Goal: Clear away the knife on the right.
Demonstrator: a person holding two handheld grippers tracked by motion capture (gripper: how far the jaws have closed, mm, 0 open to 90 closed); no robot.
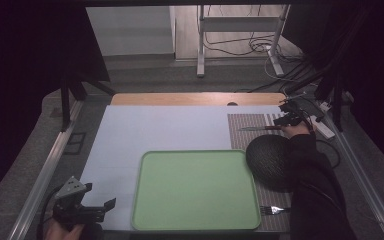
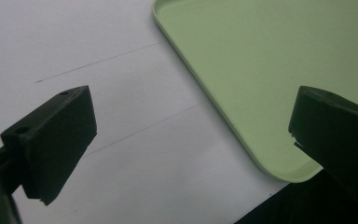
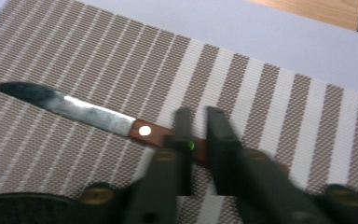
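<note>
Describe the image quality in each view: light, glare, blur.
High view: dark, dim edges, the green tray evenly lit. Left gripper view: sharp, soft light, no glare on the tray. Right gripper view: the right tool is blurred up close, and glare whitens the knife blade.

Hidden and cut-off parts at the table

The right gripper (image 3: pixel 198 135) covers the middle of the knife (image 3: pixel 74 108) handle, and its own body is blurred at the bottom edge. The fork (image 1: pixel 272 209) shows only its prongs; a dark sleeve (image 1: pixel 314 190) hides the rest. The green tray (image 2: pixel 261 70) is cut off by the picture's edges.
</note>
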